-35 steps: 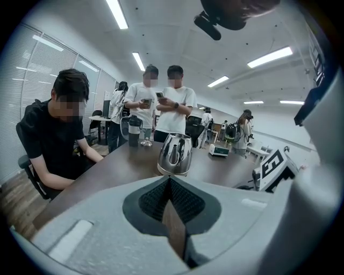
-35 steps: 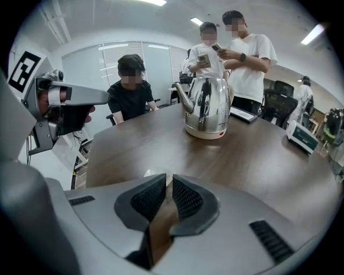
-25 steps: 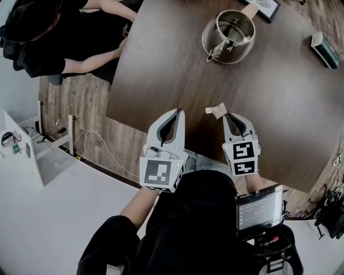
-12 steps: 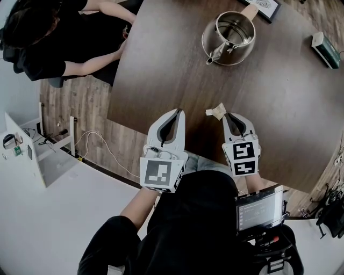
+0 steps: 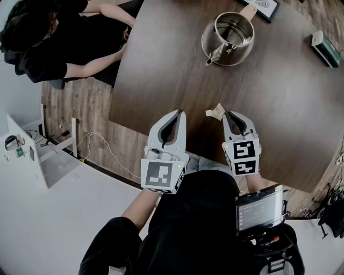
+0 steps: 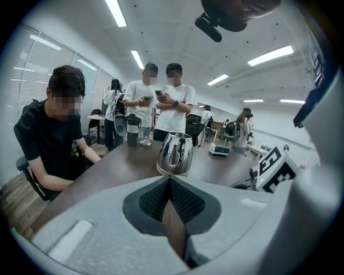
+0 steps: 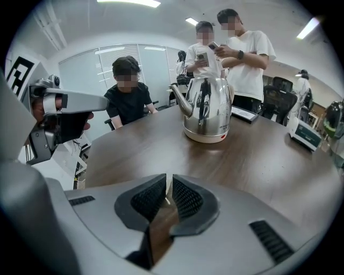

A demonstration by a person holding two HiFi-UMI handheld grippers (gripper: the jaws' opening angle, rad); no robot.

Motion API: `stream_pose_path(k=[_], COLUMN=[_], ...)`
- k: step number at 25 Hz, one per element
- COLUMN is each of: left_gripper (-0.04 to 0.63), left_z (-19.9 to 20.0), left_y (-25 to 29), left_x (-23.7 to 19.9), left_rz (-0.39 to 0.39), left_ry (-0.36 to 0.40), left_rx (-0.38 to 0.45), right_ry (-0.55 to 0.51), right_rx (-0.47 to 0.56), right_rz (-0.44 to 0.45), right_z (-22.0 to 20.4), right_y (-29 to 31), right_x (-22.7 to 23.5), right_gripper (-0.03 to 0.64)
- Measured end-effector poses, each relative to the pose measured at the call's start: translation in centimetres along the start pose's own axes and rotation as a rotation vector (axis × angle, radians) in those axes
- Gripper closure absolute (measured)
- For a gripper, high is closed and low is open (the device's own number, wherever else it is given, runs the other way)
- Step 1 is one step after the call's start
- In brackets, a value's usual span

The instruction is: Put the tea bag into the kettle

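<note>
A steel kettle (image 5: 228, 38) stands lidless at the far side of the dark round table (image 5: 161, 70); it also shows as the kettle (image 6: 174, 154) and the kettle (image 7: 207, 110). My right gripper (image 5: 228, 114) hovers over the table's near part, shut on a pale tea bag (image 5: 216, 111) that sticks out left of its tips. In the right gripper view only a thin white sliver of the tea bag (image 7: 169, 185) shows between the pads. My left gripper (image 5: 179, 113) hangs beside it near the table's edge, shut and holding nothing.
A person in black (image 5: 48, 48) sits at the table's far left, arms on the edge. A green and white box (image 5: 324, 49) lies at the far right, a framed card (image 5: 263, 6) behind the kettle. Two people (image 6: 161, 105) stand beyond the table. Cables (image 5: 97, 142) lie on the floor.
Almost nothing: both grippers stay where they were and the right one keeps hold of the tea bag. The head view has shifted slightly.
</note>
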State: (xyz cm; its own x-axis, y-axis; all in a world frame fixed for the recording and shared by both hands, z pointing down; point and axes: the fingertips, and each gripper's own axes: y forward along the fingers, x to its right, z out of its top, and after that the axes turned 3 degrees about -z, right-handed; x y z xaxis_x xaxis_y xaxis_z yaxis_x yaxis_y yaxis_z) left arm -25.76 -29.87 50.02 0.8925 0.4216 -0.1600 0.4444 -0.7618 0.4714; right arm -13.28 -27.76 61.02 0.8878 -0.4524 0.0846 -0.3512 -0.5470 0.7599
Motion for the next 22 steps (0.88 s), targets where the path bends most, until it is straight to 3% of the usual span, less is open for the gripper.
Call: stream_pose_path(k=[22], left_gripper=[0.594], left_z=[-0.17], left_y=[-0.69], left_x=[-0.02], left_rz=[0.003], left_ry=[0.008], left_rx=[-0.017], right_ry=[0.03], right_rx=[-0.029], right_rz=[0.041], right_z=[-0.36], right_y=[0.48], right_x=[-0.63], right_gripper=[0.587])
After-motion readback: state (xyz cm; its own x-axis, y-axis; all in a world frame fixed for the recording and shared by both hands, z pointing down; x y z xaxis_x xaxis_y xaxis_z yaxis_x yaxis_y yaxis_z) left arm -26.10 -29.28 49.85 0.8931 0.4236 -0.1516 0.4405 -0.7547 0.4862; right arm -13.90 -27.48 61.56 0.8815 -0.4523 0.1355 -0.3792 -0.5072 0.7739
